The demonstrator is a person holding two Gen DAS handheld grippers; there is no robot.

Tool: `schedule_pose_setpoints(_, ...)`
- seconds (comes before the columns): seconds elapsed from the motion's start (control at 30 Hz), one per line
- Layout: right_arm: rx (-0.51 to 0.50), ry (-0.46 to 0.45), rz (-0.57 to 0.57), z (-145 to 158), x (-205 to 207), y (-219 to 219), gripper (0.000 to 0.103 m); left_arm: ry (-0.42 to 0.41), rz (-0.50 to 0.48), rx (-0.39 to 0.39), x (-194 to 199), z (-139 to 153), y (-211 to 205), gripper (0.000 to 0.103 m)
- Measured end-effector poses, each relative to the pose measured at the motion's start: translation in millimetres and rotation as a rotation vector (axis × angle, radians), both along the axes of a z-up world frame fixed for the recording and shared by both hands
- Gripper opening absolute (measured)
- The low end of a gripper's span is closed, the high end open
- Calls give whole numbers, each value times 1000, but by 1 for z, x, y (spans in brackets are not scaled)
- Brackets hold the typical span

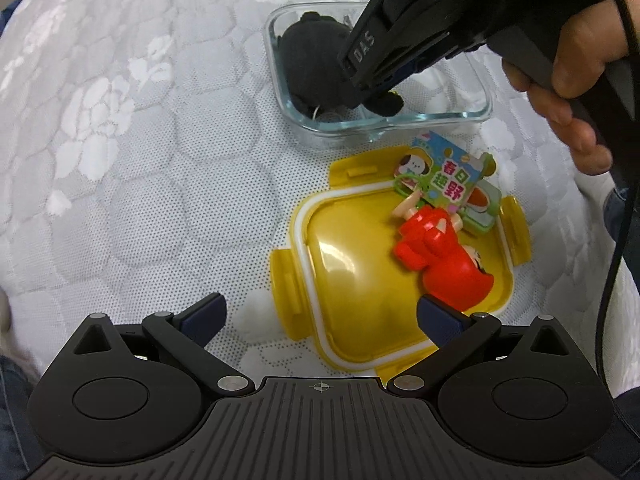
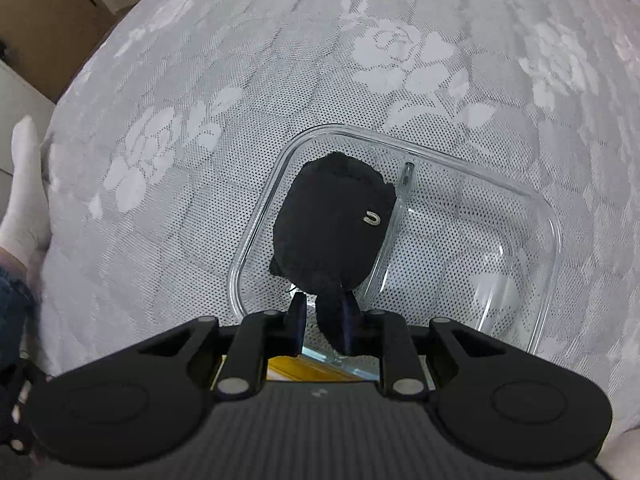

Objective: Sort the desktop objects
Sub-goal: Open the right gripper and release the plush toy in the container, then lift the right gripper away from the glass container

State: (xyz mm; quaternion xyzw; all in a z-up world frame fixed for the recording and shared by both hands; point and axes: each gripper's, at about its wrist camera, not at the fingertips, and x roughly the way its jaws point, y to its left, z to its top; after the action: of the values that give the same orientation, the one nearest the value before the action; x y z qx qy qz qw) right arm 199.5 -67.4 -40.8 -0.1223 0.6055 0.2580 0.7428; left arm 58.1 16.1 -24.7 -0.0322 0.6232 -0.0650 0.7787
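A black plush toy [image 2: 328, 220] lies in the left compartment of a clear glass container [image 2: 256, 240]. My right gripper [image 2: 323, 312] points down into it, shut on a limb of the toy. In the left wrist view the same gripper [image 1: 376, 96] reaches into the container [image 1: 440, 120] over the plush [image 1: 312, 48]. In front of the container lies a yellow lid [image 1: 360, 280], inner side up. On it rest a red toy figure [image 1: 440, 248] and a colourful printed card [image 1: 452, 176]. My left gripper [image 1: 320, 316] hangs open above the lid's near-left part, holding nothing.
A white lace cloth with a floral pattern [image 1: 140, 160] covers the surface. A person's hand [image 1: 580, 80] holds the right gripper, with a black cable [image 1: 616, 240] trailing down. A foot in a white sock [image 2: 24, 184] and a cardboard box [image 2: 48, 20] sit at the left edge.
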Motion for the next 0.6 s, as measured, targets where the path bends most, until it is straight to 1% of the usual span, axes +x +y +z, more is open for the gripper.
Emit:
schedule_pose_setpoints(0.17,-21,-21,28,-2,-5,4,20,-3,5,1,-1,0,0,103)
schedule_pose_setpoints(0.3,18,-37,1,11,-4,-6,33,-7,11,7,-1,1,-1,103)
schedule_pose_setpoints(0.37,54,-80,-22,27,-4,-16,34,-8,13,8,-2,1,-2,103)
schedule_pose_setpoints(0.4,68,-124,-26,37,-5,-22,35,-9,13,10,-3,2,-3,103)
schedule_pose_setpoints(0.43,78,-193,-21,50,-9,-27,37,-9,11,12,-3,2,-4,103)
schedule_pose_setpoints(0.47,76,-289,1,64,-16,-31,40,-9,11,14,-4,2,-5,103)
schedule_pose_setpoints(0.5,71,-390,27,79,-25,-34,50,-8,10,16,-4,2,-7,103)
schedule_pose_setpoints(0.53,66,-490,54,94,-33,-38,63,-7,10,19,-4,2,-8,103)
schedule_pose_setpoints(0.57,50,-588,76,107,-42,-41,72,-4,10,20,-4,2,-9,103)
schedule_pose_setpoints(0.6,39,-648,89,119,-49,-45,90,0,11,21,-4,1,-11,103)
